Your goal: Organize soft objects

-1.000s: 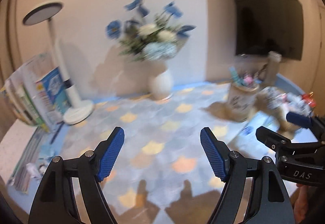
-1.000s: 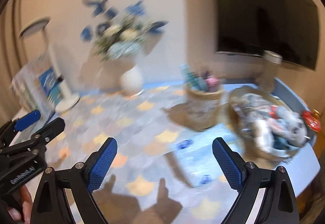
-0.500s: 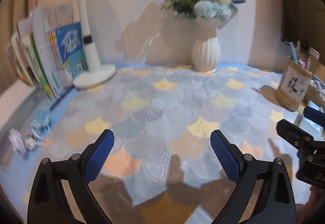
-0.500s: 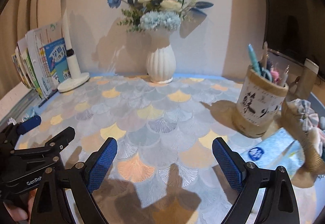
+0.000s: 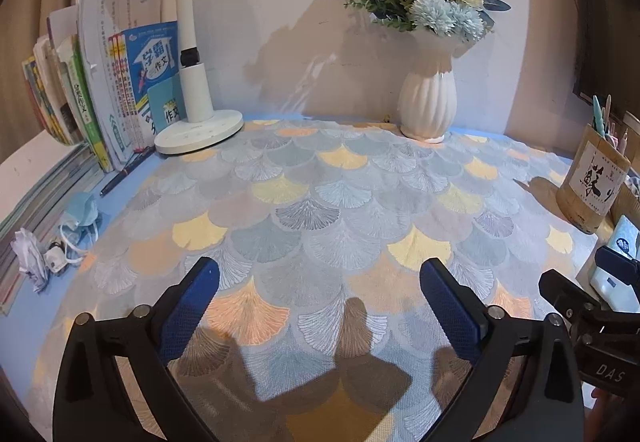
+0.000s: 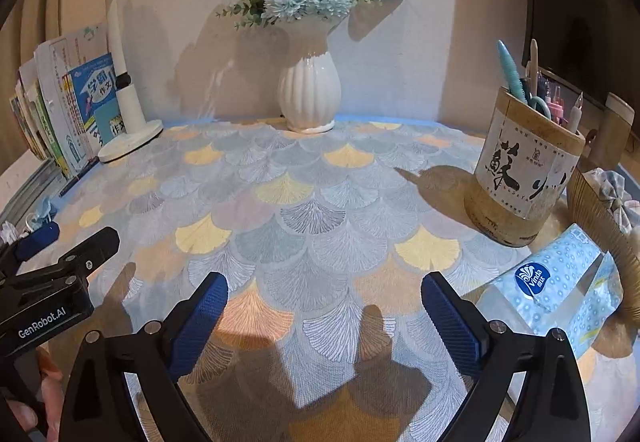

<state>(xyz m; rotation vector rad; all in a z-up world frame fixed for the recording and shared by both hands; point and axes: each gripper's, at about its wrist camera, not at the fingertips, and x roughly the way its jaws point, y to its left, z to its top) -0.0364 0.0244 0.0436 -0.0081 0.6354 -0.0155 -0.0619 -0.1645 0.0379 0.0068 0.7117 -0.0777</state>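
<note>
basket [image 6: 592,201] cut off at right edge, soft contents barely readable (bow-like fabric piece) | left gripper [image 5: 316,298] jaws just been opening, now wide, nothing between | right gripper [image 6: 324,306] wide apart, empty, above tablecloth [image 6: 304,217] | tissue pack [image 6: 560,282] beside basket

Light-blue crumpled face mask [image 5: 82,207] w/ white ear loops, flat on table's left edge by book stack. Checked fabric bow item [image 6: 614,193] inside woven basket [image 6: 588,203], far right.
</note>
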